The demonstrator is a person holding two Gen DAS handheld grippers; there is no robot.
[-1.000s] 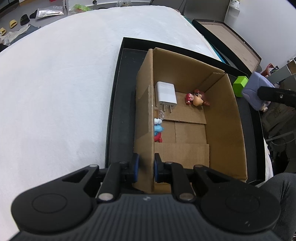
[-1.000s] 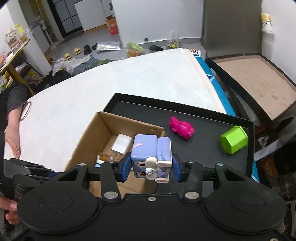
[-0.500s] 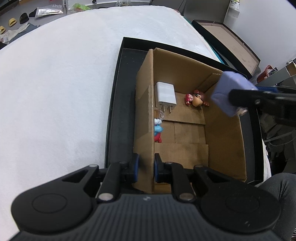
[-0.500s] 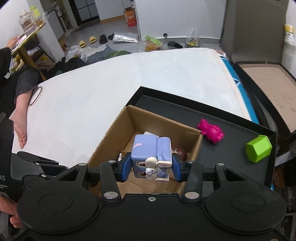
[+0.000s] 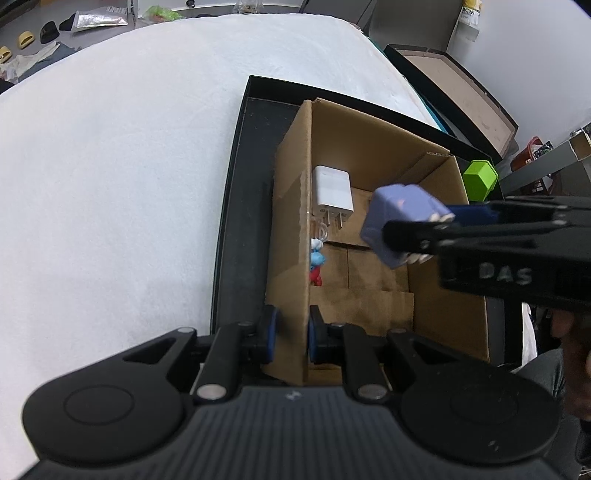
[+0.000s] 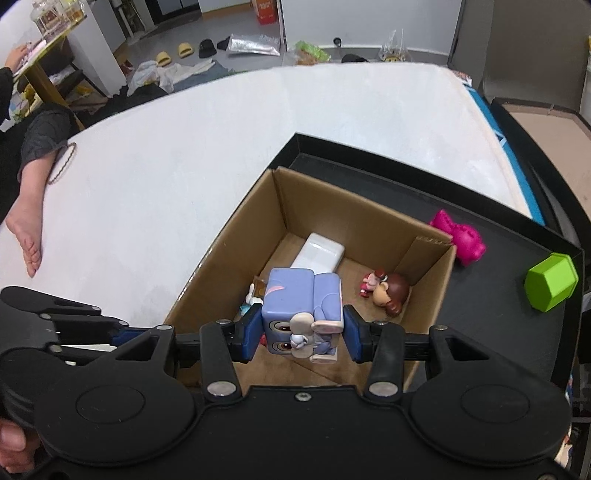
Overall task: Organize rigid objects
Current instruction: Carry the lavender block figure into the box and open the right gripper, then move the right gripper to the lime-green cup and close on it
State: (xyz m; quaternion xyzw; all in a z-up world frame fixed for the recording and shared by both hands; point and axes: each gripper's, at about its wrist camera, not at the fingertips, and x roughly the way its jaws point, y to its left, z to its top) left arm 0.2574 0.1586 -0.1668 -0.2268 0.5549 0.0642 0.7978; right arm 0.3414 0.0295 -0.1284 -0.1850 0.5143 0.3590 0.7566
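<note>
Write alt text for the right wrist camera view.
The right gripper holds a lavender block toy above an open cardboard box containing a white charger and figurines; a pink toy and green block lie outside it.

An open brown cardboard box (image 6: 369,236) is sitting in a shallow black tray (image 6: 498,317); 2 plastic toys, pink (image 6: 461,242) and green (image 6: 551,282), are lying beside the box.

Setting: lived-in home room. Evidence: white mattress (image 6: 229,140) serving as work area; slippers (image 6: 173,55) and a black cap (image 6: 207,47) strewn on grey floor; silver foil bag (image 6: 255,44); yellow side table (image 6: 40,70) with glass jars (image 6: 55,16); cabinets beyond.
</note>
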